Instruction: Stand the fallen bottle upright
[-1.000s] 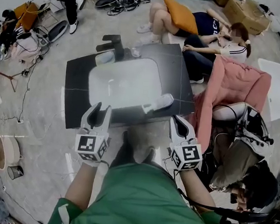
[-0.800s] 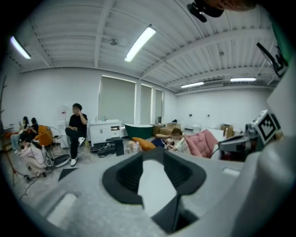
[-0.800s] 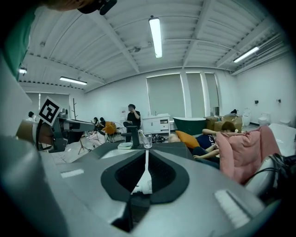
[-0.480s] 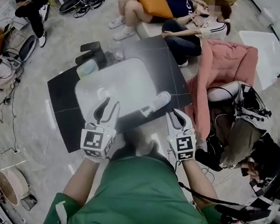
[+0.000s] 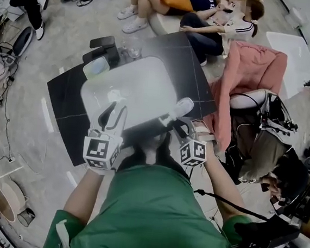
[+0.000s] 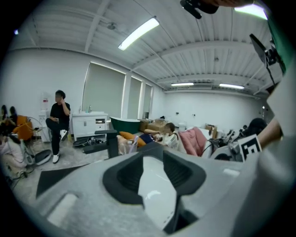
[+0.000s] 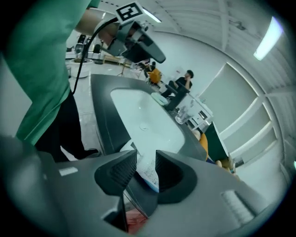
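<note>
Bottle [image 5: 177, 110] looks light, slippery plastic. My right gripper [image 7: 146, 163], jaws just opened, straddles its labelled body without pinching; I'd grip there. Left gripper [image 5: 114, 114] gapes empty.

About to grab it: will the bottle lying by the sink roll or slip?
The bottle looks round and lies on its side by the sink, so it may roll. Its smooth white surface could be slippery.
</note>
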Demonstrator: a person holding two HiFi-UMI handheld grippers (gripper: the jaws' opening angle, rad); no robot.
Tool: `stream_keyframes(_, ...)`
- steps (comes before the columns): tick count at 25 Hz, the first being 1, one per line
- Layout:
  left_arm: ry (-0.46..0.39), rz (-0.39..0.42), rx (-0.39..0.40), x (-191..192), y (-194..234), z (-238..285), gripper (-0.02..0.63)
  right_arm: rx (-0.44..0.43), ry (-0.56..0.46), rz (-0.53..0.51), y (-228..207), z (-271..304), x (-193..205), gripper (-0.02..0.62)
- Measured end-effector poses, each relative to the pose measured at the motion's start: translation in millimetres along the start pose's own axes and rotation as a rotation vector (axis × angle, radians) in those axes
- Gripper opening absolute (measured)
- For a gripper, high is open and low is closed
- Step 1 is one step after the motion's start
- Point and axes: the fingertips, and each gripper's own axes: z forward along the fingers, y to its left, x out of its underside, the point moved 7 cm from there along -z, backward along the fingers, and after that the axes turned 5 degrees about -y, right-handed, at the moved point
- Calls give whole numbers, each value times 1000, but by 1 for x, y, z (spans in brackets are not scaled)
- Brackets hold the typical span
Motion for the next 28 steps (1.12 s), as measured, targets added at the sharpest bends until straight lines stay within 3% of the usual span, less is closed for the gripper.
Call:
stream_keyframes(9,58,-64,-183,15,22,-7,110,-276,77,-403,17,52,11,142)
stream_keyframes(16,63,-94,-249,17,21,-13,101,-375,103,-608,25,69,4,164)
stream_keyframes(19,64,-111,-288,19,21,-20,98,-431,147,-650,30,77,9,162)
stream_keyframes(22,66,-120,-316,22,24,-29,97,-430,150,-666,34,82,8,138)
stream_keyframes(28,73,-141,-335,25,26,-37,94,-385,100,-570,21,78,-1,104)
